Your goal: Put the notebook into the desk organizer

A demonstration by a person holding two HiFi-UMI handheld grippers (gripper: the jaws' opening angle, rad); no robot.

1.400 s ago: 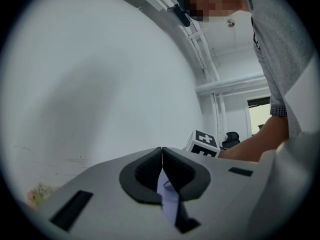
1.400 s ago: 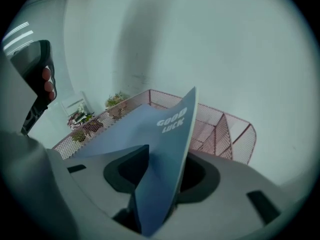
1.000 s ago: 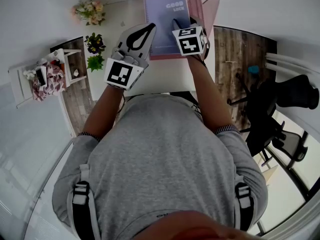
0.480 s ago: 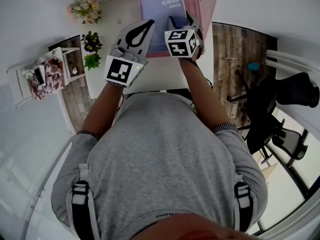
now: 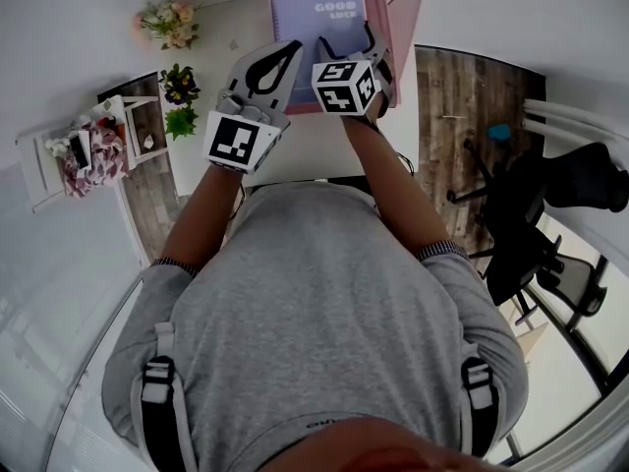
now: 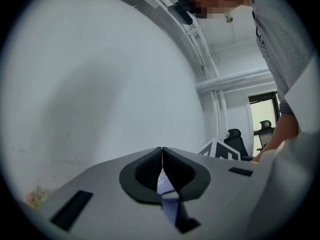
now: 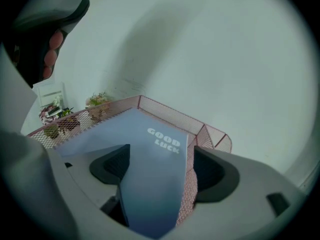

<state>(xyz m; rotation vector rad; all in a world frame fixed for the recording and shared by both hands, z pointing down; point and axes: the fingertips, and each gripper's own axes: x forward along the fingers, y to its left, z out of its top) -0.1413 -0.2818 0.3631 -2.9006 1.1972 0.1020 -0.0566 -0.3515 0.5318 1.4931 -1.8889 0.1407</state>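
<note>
While looking down across the white surface (image 5: 314,155), finding the pink mesh desk organizer (image 5: 401,8) sitting at its far end, close against the wall. Seeing the notebook (image 5: 316,23) lying flat inside that organizer, cover up, probably resting fully on the mesh floor, with the near end hiding behind the right hand-held gripper (image 5: 349,39). Noting the long axis running straight away from the person, in line with that hand-held gripper's own pointing. Reading the notebook as lying directly ahead of and under the right one, between its jaws, and just beside the tip of the left hand-held gripper (image 5: 293,49). Judging the right one the better placed for any last nudge or for pulling clear. Seeing the right one tilting downward over the organizer's near edge, jaws having just been opening and now standing wide apart, pads touching neither side of the cover. Seeing the left one pointing level beside it, jaws pressing together tip to tip with nothing between them. Judging the placing as good as done, with backing out straight along that long axis being the move remaining.
</note>
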